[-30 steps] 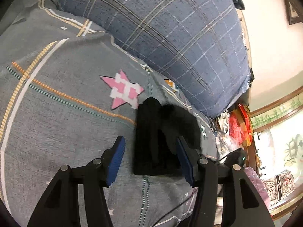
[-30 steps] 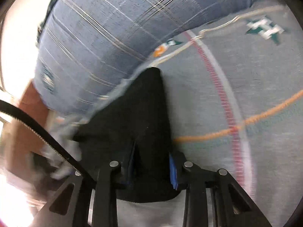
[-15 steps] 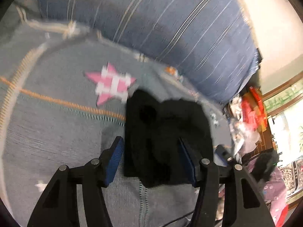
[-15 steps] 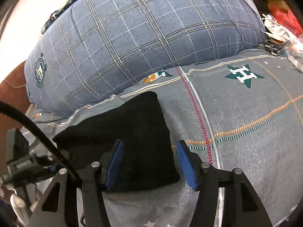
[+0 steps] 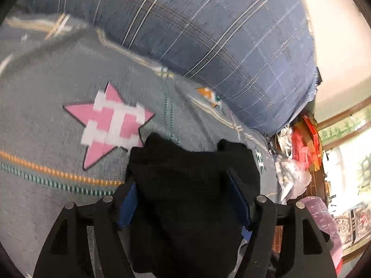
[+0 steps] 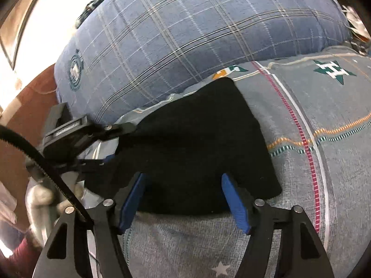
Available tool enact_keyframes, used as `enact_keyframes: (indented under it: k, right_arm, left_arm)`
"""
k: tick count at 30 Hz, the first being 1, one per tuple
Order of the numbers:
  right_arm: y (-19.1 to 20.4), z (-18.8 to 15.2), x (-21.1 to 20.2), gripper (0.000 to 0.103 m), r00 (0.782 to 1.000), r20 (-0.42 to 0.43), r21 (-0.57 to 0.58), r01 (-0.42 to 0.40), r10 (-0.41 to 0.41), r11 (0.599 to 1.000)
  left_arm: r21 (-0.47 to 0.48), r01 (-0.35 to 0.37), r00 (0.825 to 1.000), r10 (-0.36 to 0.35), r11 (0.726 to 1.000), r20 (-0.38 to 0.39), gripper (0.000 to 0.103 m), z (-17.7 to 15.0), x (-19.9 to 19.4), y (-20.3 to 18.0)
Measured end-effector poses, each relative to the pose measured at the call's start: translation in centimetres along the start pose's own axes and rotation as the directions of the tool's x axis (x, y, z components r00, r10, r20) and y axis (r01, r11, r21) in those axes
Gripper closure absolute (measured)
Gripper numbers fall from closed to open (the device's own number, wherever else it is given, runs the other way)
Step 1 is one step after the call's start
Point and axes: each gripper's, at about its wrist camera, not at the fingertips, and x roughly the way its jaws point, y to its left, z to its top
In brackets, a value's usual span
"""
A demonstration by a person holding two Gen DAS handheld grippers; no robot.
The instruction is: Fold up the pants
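Note:
The black pants point(image 6: 199, 139) lie folded in a flat bundle on the grey patterned bedsheet point(image 6: 324, 185), against the blue plaid pillow. My right gripper point(image 6: 183, 194) is open, its blue pads straddling the near edge of the pants. In the left wrist view the pants point(image 5: 190, 190) fill the gap between the blue pads of my left gripper point(image 5: 185, 192), which is open wide around the bundle's end. The left gripper also shows in the right wrist view point(image 6: 97, 139) at the pants' left end.
A large blue plaid pillow point(image 5: 220, 34) lies along the far side of the bed. A pink star print point(image 5: 111, 125) is left of the pants. Beyond the bed's edge are red bags and clutter point(image 5: 301, 143) and a pink patterned item point(image 5: 324, 222).
My right gripper has let go of the pants and opened. My left gripper has moved forward so the bundle's end sits between its pads.

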Motion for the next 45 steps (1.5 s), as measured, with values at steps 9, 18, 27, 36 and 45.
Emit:
enact_keyframes:
  k: [9, 18, 27, 36, 45]
  right_arm:
    - [2.7, -0.4, -6.0, 0.025, 0.99, 0.137, -0.04, 0.035, -0.03, 0.999]
    - [5.8, -4.7, -14.3, 0.018, 0.961, 0.256, -0.079, 0.128, -0.104, 0.989]
    - [10.1, -7.9, -17.9, 0.013, 0.951, 0.292, -0.172, 0.156, -0.101, 0.973]
    - [12.3, -9.5, -17.7, 0.01, 0.961, 0.255, -0.236, 0.17, -0.107, 0.957]
    - [11.2, -9.4, -16.2, 0.009, 0.97, 0.198, -0.197, 0.182, -0.143, 0.963]
  left_arm:
    - [0.187, -0.17, 0.969, 0.13, 0.967, 0.209, 0.034, -4.4, -10.3, -5.1]
    - [0.172, -0.563, 0.653, 0.307, 0.809, 0.692, 0.0, -15.9, -23.3, -10.9]
    - [0.114, -0.579, 0.641, 0.364, 0.807, 0.676, 0.0, -20.8, -26.5, -11.3]
    - [0.137, -0.641, 0.651, 0.44, 0.755, 0.618, 0.0, -23.4, -24.5, -11.0]
    - [0.181, -0.666, 0.665, 0.465, 0.724, 0.584, 0.0, -23.6, -22.7, -11.2]
